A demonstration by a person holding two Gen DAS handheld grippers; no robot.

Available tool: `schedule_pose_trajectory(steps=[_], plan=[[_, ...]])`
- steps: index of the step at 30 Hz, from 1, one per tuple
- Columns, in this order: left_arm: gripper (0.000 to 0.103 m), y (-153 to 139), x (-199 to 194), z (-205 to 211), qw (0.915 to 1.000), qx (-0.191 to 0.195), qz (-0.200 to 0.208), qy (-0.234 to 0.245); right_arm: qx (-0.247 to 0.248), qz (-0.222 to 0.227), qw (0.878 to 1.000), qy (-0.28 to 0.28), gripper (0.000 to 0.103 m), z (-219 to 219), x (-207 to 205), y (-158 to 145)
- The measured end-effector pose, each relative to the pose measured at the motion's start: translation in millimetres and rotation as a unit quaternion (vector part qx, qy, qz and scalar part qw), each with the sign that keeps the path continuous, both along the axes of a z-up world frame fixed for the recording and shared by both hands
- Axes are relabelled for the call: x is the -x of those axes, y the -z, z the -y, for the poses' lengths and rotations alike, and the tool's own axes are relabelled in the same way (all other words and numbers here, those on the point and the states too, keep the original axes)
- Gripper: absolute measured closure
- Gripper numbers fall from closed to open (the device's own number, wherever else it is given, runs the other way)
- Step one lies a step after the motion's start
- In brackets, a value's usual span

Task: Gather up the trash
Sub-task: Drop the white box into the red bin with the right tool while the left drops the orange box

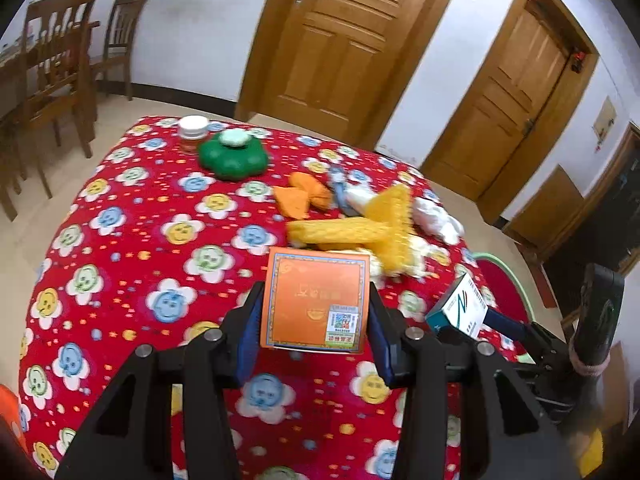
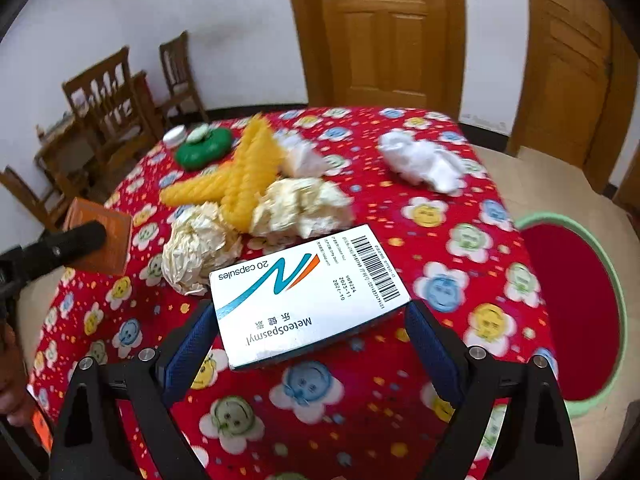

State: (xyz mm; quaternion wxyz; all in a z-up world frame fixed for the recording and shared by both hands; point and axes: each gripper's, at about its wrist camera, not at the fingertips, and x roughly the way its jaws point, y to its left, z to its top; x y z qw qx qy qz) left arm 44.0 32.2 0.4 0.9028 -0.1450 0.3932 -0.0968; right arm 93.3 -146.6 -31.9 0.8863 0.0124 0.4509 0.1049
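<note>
Left gripper [image 1: 314,320] clamping orange box [image 1: 314,300]; right gripper [image 2: 312,332] clamping white medicine box [image 2: 308,296], both hovering over red tablecloth [image 2: 400,360].

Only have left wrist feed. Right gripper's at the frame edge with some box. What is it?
Observer: A white medicine box, printed "MeteoSpasmyl, 20 capsules".
Operator: Actually gripped?
Observer: It sits between the right gripper pads; contact on the right pad isn't clear.
Operator: Bin nearby?
Observer: Green-rimmed red bin on the floor, right of the table.
Operator: Paper left?
Observer: Two cream crumpled wads beside the yellow twists.
</note>
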Motion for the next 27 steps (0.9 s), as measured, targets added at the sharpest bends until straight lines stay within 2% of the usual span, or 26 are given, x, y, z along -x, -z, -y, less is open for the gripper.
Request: schedule_pose_trajectory(steps=[6,14,27], plan=[[0.056,-14.5,-1.7,35.2,0.9989,-0.003,0.005,0.046,-0.015,0.016,0.999,0.048,0.01,36.5,15.5,-17.9],[0.056,-24.8,-13.2,87.4,0.9949,-0.003,0.009,0.1,-0.014,0.025,0.993,0.119,0.01,95.2,25.9,-26.0],[0.056,-11.6,-51.0,163.8,0.9885,-0.005,-0.009,0.151,-0.001,0.02,0.976,0.218,0.009,188.9,26.0,-1.9]])
